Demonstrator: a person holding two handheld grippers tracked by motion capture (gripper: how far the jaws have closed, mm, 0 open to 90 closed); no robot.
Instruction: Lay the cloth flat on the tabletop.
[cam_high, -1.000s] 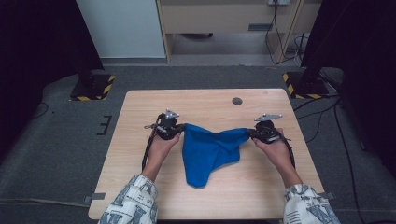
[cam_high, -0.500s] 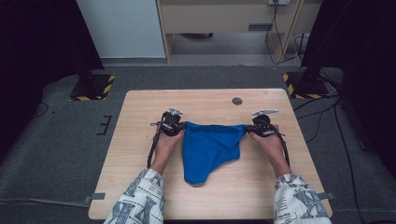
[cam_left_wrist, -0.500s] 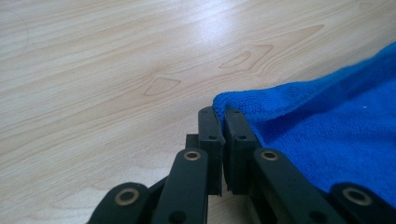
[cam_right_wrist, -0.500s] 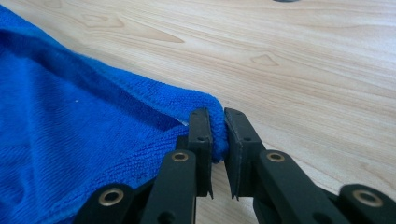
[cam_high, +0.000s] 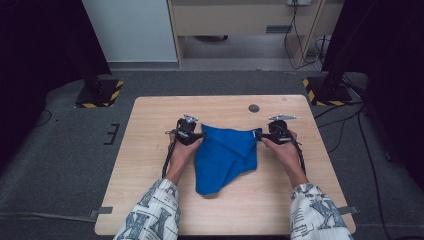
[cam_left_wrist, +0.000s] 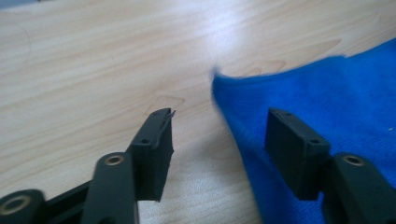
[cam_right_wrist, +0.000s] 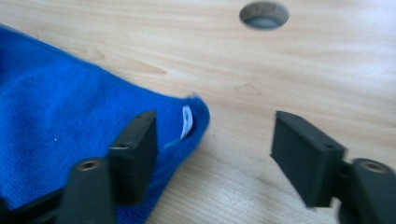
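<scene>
The tabletop (cam_high: 150, 200) has bare wood all around the blue cloth (cam_high: 225, 155) lying mid-table. The left tool (cam_high: 196, 136) and right tool (cam_high: 264, 136), jaws just opened wide, straddle its far corners, pads off the cloth.

We are seeing the cloth (cam_high: 225, 157) lying on the table (cam_high: 150, 130), between the left gripper (cam_high: 196, 136) at its left corner and the right gripper (cam_high: 264, 136) at its right corner. A round hole (cam_high: 254, 108) is sitting behind the cloth.
</scene>
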